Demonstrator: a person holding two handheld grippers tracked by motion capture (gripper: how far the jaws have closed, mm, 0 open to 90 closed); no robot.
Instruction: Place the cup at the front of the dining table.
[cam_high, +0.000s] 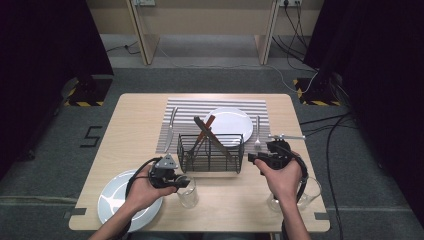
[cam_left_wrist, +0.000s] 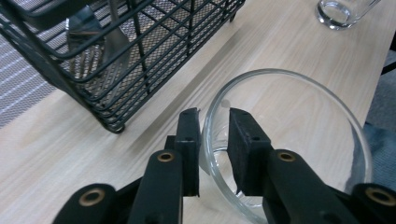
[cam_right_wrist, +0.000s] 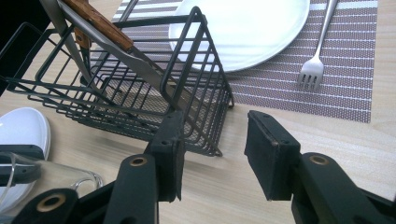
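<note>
My left gripper (cam_high: 183, 183) (cam_left_wrist: 214, 112) is at a clear drinking glass (cam_high: 188, 196) (cam_left_wrist: 285, 73) near the table's front. One jaw is outside the rim and the other inside, narrowly apart, with a small gap showing beside the glass wall. The glass stands upright on the wood. My right gripper (cam_high: 253, 158) (cam_right_wrist: 215, 116) is open and holds nothing, just right of the black wire basket (cam_high: 210, 152) (cam_right_wrist: 140, 93). Its left jaw is close to the basket's corner. Several utensils lean inside the basket, one with a wooden handle (cam_right_wrist: 100, 21).
A striped placemat (cam_high: 185, 107) holds a white plate (cam_high: 229, 125), a knife (cam_high: 171, 127) on its left and a fork (cam_high: 257, 132) (cam_right_wrist: 317, 60) on its right. A second white plate (cam_high: 117, 200) lies front left. Another glass (cam_high: 308, 192) (cam_left_wrist: 341, 11) stands front right.
</note>
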